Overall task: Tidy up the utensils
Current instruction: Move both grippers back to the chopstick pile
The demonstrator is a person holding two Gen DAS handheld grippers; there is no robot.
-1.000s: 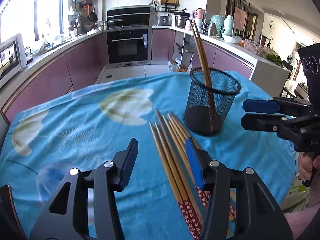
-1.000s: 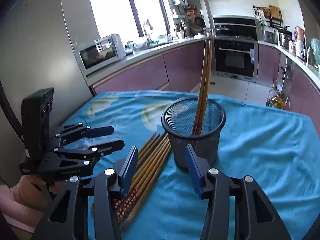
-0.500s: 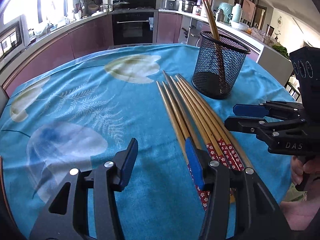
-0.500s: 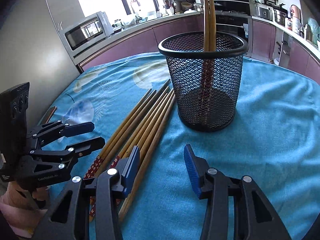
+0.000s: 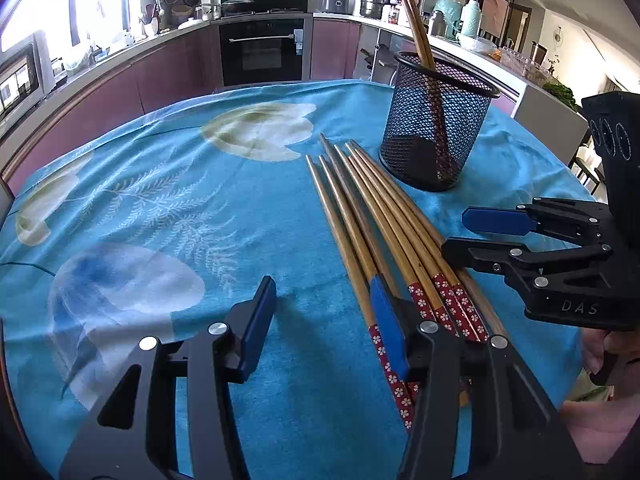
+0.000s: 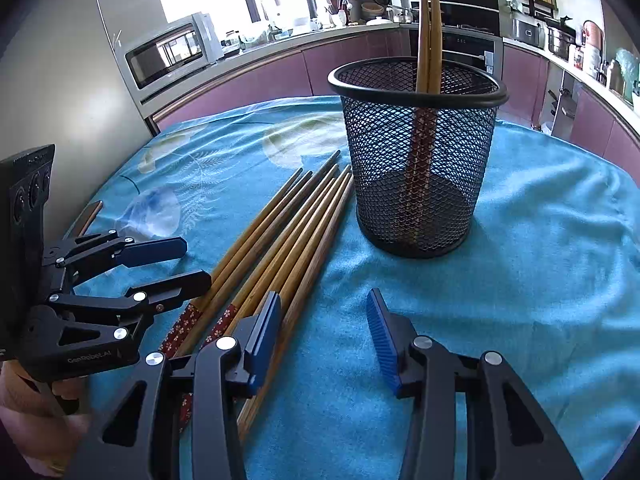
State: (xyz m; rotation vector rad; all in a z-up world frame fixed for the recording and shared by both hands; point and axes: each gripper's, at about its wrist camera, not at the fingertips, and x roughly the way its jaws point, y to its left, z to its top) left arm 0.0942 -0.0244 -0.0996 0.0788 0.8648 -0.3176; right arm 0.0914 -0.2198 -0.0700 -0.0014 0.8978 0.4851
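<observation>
Several wooden chopsticks (image 5: pixel 376 216) with red flowered ends lie side by side on the blue tablecloth; they also show in the right wrist view (image 6: pixel 280 232). A black mesh cup (image 5: pixel 434 120) stands behind them with two chopsticks (image 6: pixel 428 28) upright in it; the cup also shows in the right wrist view (image 6: pixel 416 152). My left gripper (image 5: pixel 324 320) is open low over the cloth, its right finger beside the leftmost chopstick. My right gripper (image 6: pixel 326 328) is open and empty, its left finger over the chopstick ends. Each gripper shows in the other's view, left (image 6: pixel 164 264) and right (image 5: pixel 472 232).
The table carries a blue cloth (image 5: pixel 160 208) with pale flower prints, its near edge right below both grippers. Kitchen counters, an oven (image 5: pixel 264 48) and a microwave (image 6: pixel 168 52) stand behind the table.
Both grippers have come down and closer to the lying chopsticks, from above the cup to low over the red ends. Both stay open.
</observation>
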